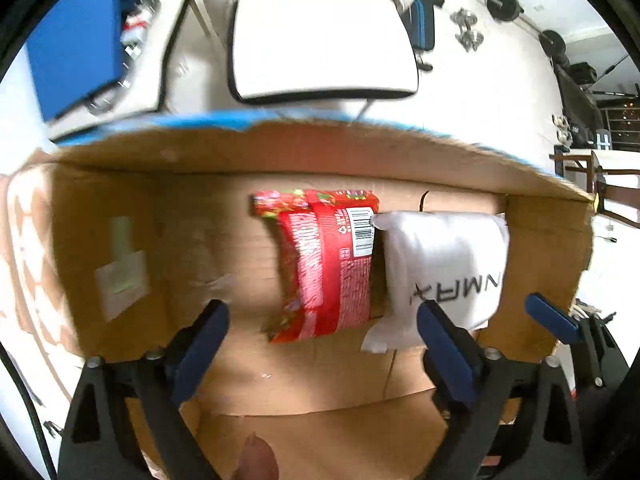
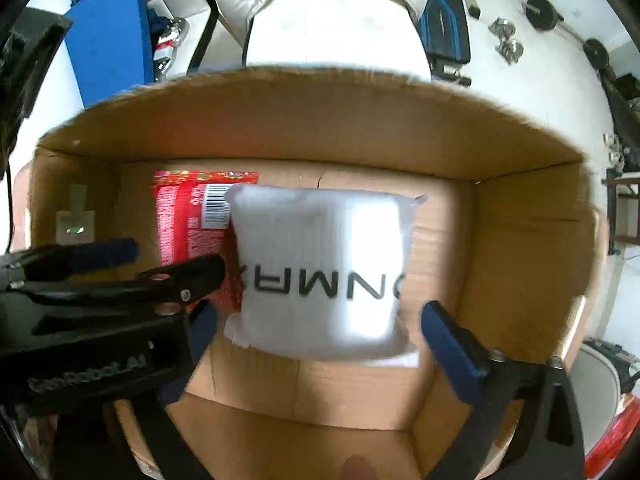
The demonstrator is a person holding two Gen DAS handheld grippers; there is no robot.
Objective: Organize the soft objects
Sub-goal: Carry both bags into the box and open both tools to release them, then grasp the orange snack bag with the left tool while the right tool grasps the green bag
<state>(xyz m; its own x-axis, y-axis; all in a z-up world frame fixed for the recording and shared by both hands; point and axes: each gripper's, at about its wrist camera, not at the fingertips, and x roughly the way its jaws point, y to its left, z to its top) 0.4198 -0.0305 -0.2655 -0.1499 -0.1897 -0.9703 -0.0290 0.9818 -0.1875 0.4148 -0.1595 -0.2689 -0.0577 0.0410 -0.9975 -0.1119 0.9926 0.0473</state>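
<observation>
An open cardboard box (image 1: pixel 280 152) holds two soft packets lying flat on its floor. A red snack packet (image 1: pixel 328 264) with a barcode lies beside a white packet (image 1: pixel 440 264) printed with black letters. My left gripper (image 1: pixel 324 344) hangs open above the red packet's near end, its jaws wide and touching nothing. In the right wrist view, my right gripper (image 2: pixel 326 344) is open and straddles the white packet (image 2: pixel 320 272), with its pads clear of it. The left gripper (image 2: pixel 176 258) reaches in from the left over the red packet (image 2: pixel 184 220). One of the right gripper's fingers (image 1: pixel 552 316) shows at the box's right wall.
The box walls (image 2: pixel 320 128) rise on all sides, and a pale label (image 1: pixel 120 276) is stuck on the left wall. Beyond the box are a white cushion (image 1: pixel 324 48), a blue board (image 1: pixel 76 52) and dumbbells (image 1: pixel 466 28) on a white floor.
</observation>
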